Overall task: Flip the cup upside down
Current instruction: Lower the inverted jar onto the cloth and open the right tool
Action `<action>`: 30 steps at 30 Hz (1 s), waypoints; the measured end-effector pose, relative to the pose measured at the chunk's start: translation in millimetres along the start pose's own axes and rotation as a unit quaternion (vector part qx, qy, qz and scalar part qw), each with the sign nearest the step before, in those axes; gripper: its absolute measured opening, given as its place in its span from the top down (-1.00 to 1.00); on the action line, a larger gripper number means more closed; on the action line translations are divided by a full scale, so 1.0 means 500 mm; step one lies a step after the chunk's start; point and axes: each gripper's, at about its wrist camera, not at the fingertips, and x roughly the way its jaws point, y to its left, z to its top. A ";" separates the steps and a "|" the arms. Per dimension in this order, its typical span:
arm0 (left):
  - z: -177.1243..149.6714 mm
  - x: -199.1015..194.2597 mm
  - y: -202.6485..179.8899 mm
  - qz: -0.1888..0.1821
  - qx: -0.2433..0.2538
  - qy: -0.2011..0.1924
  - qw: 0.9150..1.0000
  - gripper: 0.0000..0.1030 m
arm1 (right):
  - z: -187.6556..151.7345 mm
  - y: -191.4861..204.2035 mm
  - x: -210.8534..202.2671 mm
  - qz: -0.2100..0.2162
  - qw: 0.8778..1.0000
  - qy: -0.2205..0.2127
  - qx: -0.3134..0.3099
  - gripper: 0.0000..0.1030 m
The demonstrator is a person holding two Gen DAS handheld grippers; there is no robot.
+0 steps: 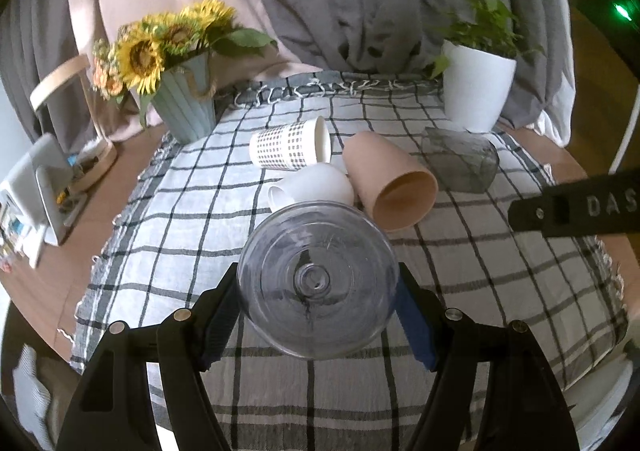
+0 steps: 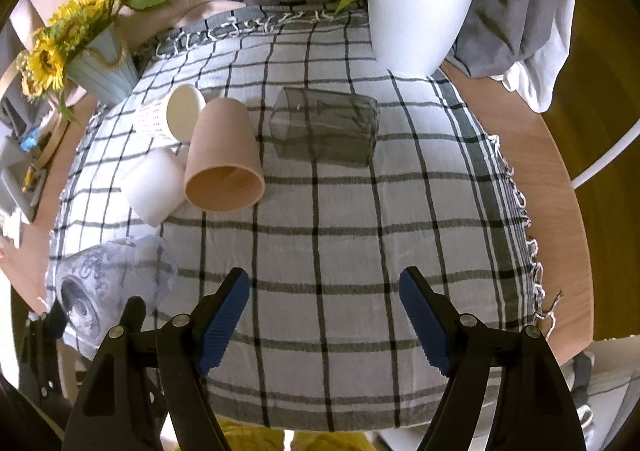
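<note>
Left tool (image 1: 318, 321) grips clear cup (image 1: 318, 279) (seemingly base-first); right tool (image 2: 324, 321) gapes empty.

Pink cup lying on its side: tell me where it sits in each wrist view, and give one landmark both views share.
Left wrist: the pink cup lies right of centre, mouth toward the camera, beyond the clear glass held by the left gripper.
Right wrist: left of centre, beside the white mug.
Shared landmark: the white plant pot.
</note>
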 end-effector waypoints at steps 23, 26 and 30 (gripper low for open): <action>0.074 0.053 0.040 -0.033 -0.027 0.085 0.995 -0.39 | -0.004 0.012 -0.018 0.023 0.999 -0.007 0.046 -0.50; 0.080 0.058 0.038 -0.036 -0.022 0.094 0.995 -0.39 | -0.006 0.011 -0.019 0.025 0.998 -0.008 0.054 -0.50; 0.084 0.061 0.041 -0.042 -0.017 0.106 0.993 -0.54 | -0.007 0.013 -0.025 0.028 0.997 -0.013 0.065 -0.50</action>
